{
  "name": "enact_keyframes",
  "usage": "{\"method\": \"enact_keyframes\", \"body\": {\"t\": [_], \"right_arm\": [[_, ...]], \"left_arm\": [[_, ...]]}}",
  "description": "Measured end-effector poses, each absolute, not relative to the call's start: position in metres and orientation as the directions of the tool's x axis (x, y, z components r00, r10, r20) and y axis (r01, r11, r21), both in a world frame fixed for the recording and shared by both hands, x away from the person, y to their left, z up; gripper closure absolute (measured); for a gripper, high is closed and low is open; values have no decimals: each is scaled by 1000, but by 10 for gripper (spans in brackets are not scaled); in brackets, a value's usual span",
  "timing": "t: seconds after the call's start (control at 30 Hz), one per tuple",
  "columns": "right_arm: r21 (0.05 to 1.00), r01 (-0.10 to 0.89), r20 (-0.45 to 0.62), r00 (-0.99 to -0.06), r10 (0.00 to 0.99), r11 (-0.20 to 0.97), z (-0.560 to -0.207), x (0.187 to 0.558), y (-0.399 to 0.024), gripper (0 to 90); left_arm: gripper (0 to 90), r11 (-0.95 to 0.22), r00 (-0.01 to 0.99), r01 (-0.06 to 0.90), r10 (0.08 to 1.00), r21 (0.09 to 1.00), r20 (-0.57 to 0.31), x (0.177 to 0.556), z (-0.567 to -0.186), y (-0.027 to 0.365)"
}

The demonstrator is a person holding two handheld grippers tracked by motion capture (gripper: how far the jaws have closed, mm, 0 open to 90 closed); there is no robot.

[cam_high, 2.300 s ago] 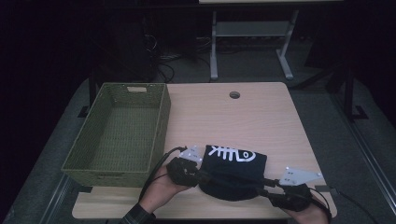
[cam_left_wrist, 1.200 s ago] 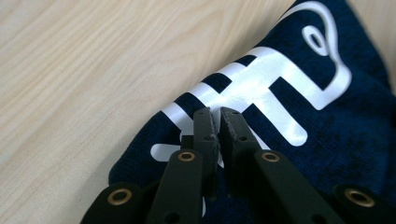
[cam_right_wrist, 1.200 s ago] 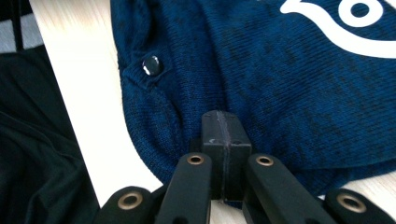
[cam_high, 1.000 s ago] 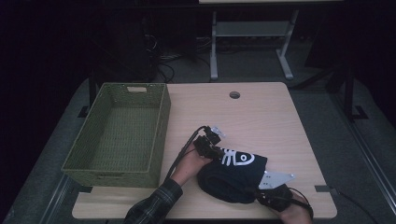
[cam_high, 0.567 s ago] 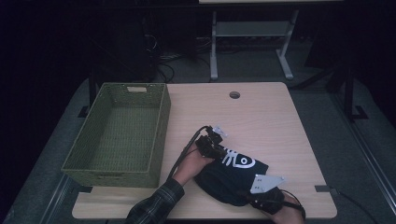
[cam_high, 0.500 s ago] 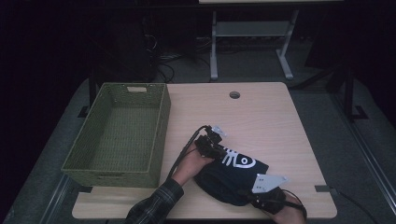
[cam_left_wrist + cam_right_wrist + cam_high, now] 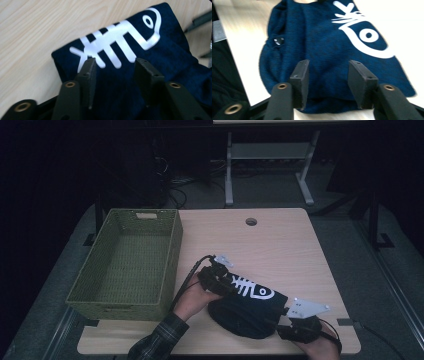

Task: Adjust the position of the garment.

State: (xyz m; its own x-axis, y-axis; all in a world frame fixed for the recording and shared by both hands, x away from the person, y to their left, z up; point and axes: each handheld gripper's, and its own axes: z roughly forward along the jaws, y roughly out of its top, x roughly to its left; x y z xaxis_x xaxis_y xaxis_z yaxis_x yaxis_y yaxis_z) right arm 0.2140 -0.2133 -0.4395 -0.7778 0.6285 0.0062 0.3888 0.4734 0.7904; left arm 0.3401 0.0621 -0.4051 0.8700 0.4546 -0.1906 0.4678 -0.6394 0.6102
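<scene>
The high view looks forward and down from above the table's (image 7: 280, 240) near side. Each gripper view rides close, looking along its own jaws, and all three share the folded dark garment (image 7: 250, 312) (image 7: 140, 57) (image 7: 319, 45).

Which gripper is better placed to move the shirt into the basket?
Left, probably. The left gripper sits at the shirt's basket-side edge, nearest the basket; the right gripper is at the far corner. Both have just opened.
</scene>
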Motion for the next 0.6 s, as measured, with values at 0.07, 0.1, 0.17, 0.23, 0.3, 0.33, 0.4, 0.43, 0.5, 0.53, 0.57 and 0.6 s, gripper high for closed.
{"method": "enact_keyframes", "body": {"t": [0.07,0.1,0.17,0.23,0.3,0.33,0.4,0.43,0.5,0.53,0.57,0.6], "right_arm": [[790,395,2,-766,643,469,-439,216,-218,478],[789,402,2,-758,652,464,-439,217,-221,467],[791,409,0,-743,669,454,-438,218,-226,450],[792,425,9,-727,686,439,-437,219,-232,430],[792,432,9,-715,699,432,-437,221,-238,410],[788,444,12,-704,710,427,-438,222,-242,397],[784,461,16,-685,728,416,-439,225,-251,376],[782,468,18,-678,735,412,-439,226,-255,367],[782,476,16,-661,750,403,-440,228,-263,349],[779,487,25,-653,757,394,-440,229,-266,334],[774,500,30,-642,766,388,-441,230,-271,319],[770,513,36,-629,776,380,-442,231,-275,298]], "left_arm": [[472,-642,871,463,459,611,-178,337,-404,68],[454,-643,871,461,460,611,-172,337,-404,71],[423,-636,866,465,472,616,-166,336,-404,74],[390,-627,858,476,485,617,-170,336,-405,77],[371,-634,858,477,486,608,-166,337,-407,80],[357,-633,855,481,493,607,-163,337,-408,82],[328,-626,847,491,506,606,-163,339,-411,84],[317,-624,845,493,509,606,-163,340,-412,84],[294,-619,842,497,515,608,-164,342,-414,85],[285,-617,839,500,519,607,-163,343,-416,84],[280,-620,839,501,521,604,-160,344,-417,84],[274,-622,838,502,522,601,-160,344,-419,83]]}}
